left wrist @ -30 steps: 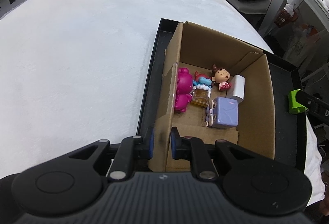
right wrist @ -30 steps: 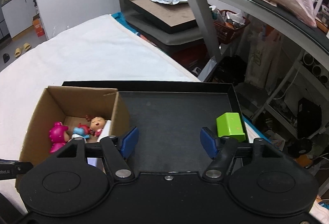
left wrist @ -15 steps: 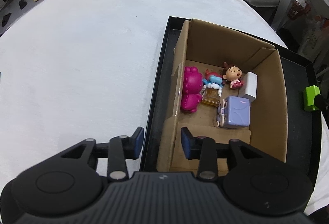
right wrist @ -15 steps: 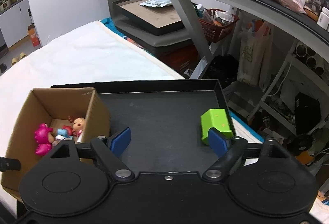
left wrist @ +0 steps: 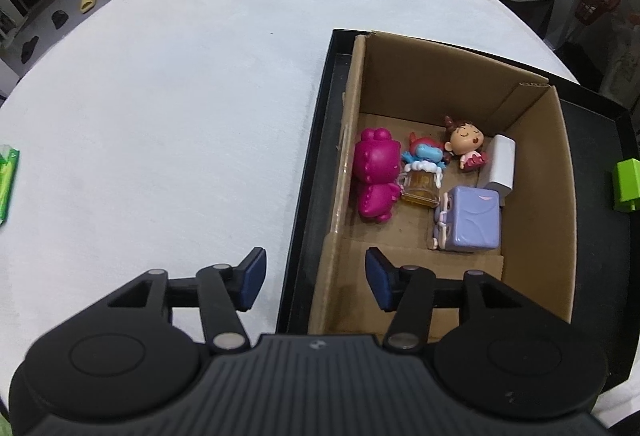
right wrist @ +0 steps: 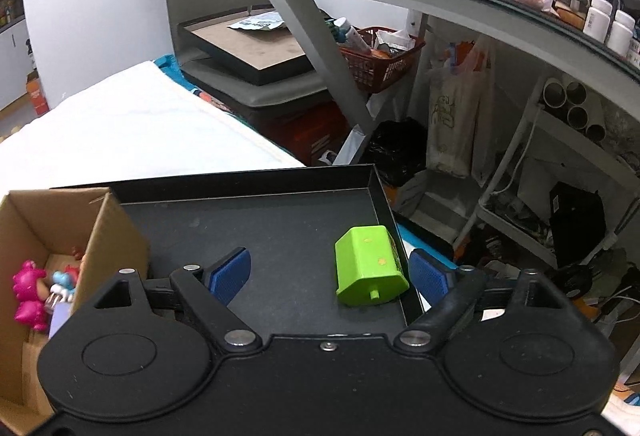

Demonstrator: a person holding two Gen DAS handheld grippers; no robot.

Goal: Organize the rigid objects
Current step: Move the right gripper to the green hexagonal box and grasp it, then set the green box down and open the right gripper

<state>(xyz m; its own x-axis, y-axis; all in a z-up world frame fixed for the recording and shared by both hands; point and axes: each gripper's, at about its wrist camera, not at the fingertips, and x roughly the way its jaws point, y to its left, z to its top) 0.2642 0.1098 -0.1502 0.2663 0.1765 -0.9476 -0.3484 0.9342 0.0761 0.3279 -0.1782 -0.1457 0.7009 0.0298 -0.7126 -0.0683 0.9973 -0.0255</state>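
Observation:
A cardboard box [left wrist: 532, 140] stands in a black tray [left wrist: 316, 140] and holds a magenta figure [left wrist: 376, 172], a blue figure [left wrist: 424, 154], a beer-mug toy [left wrist: 420, 186], a doll [left wrist: 466, 144], a white block [left wrist: 502, 166] and a lilac suitcase toy [left wrist: 472, 222]. My left gripper [left wrist: 314, 278] is open above the box's near left wall, holding nothing. A lime green block [right wrist: 368, 264] lies on the tray floor [right wrist: 260, 236] near its right rim. My right gripper [right wrist: 328, 274] is open, with the green block between its fingers, close to the right one.
The tray rests on a white-covered table [left wrist: 168, 96]. A green packet [left wrist: 8, 180] lies at the table's left edge. Right of the tray are a metal desk frame [right wrist: 320, 36], a red basket [right wrist: 380, 56], bags and shelving. The box wall [right wrist: 116, 236] stands left of my right gripper.
My left gripper let go of the box wall, opened wide and drew back. My right gripper moved right and forward, so the green block now sits between its fingers.

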